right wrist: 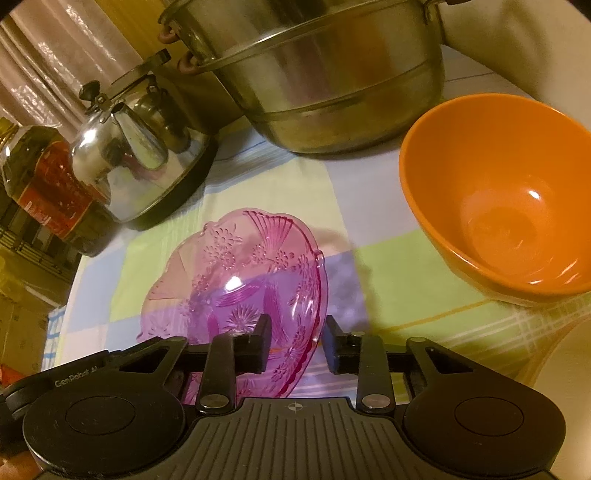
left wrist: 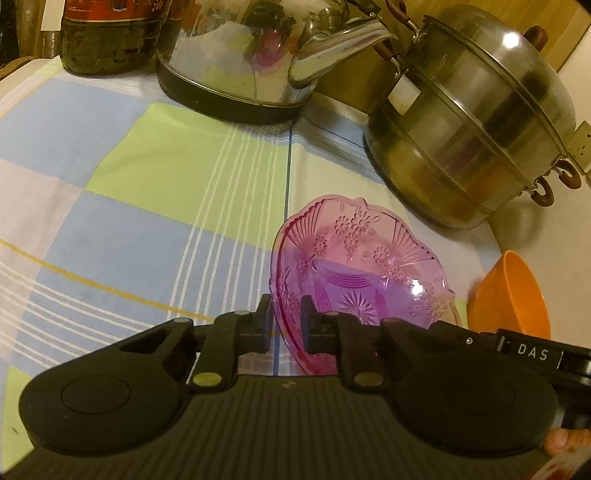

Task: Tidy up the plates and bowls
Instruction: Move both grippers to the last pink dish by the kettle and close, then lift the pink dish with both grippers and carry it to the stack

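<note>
Pink glass plate [left wrist: 354, 266] sits tilted above the checked cloth [left wrist: 147, 184] on the desk, one edge raised, caught between both tools. The left hand-held gripper [left wrist: 284, 325] has its fingers pressed onto the plate's near rim, one finger on each face of the glass. The right hand-held gripper [right wrist: 297, 343] straddles the opposite rim of the same plate [right wrist: 240, 280]; its left finger [right wrist: 258, 343] lies against the glass, while its right finger stands a little apart from the rim, so the jaws are not fully shut on it.

An orange bowl [right wrist: 498, 199] rests upright on the cloth just beside the plate, to the right of it in the right wrist view. In the left wrist view it [left wrist: 511, 291] shows behind the plate's far edge.

Behind these stand a large lidded steel pot [left wrist: 476, 122], a shiny kettle [left wrist: 251, 62] and a dark bottle [left wrist: 107, 33] with a red label.
</note>
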The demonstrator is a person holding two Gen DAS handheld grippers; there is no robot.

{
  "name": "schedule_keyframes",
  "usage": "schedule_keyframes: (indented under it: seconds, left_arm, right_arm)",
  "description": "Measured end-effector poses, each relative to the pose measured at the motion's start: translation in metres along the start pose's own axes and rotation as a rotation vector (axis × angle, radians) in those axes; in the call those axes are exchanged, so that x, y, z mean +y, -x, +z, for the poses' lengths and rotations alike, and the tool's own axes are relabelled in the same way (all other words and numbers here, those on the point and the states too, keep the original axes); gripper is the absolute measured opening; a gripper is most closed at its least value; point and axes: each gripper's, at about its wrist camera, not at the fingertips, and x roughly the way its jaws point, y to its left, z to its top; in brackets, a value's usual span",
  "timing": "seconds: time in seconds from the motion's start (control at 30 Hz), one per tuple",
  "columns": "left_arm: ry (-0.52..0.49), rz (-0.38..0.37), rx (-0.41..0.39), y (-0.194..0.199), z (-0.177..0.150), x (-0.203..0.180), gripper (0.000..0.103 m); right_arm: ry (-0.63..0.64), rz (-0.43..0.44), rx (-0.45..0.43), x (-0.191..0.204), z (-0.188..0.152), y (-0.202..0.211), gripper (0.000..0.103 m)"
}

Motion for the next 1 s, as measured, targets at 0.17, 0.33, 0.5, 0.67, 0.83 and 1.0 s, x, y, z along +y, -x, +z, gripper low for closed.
schedule_keyframes:
  seconds: [0.17, 0.33, 0.5, 0.67, 0.83, 1.0]
  left_arm:
    - [0.001, 0.008, -0.003, 0.000, -0.001, 0.000, 0.010]
    - [-0.001, 0.014, -0.007, 0.000, -0.002, 0.000, 0.010]
    - [-0.009, 0.018, -0.020, 0.004, -0.001, -0.002, 0.010]
    - [-0.008, 0.004, -0.040, 0.012, 0.002, -0.006, 0.010]
    - [0.009, -0.017, -0.060, 0.022, 0.004, -0.007, 0.009]
    - [0.017, -0.037, -0.083, 0.042, 0.004, -0.011, 0.009]
  right_arm:
    - [-0.001, -0.012, -0.003, -0.002, -0.001, 0.000, 0.019]
    - [0.010, -0.022, -0.003, -0.003, -0.001, 0.000, 0.012]
    - [0.022, -0.023, -0.011, -0.002, -0.001, 0.001, 0.010]
    - [0.022, -0.016, -0.037, 0.000, 0.001, 0.008, 0.010]
    - [0.023, 0.005, -0.070, 0.003, 0.002, 0.022, 0.010]
    - [0.038, 0.028, -0.115, 0.012, 0.000, 0.047, 0.009]
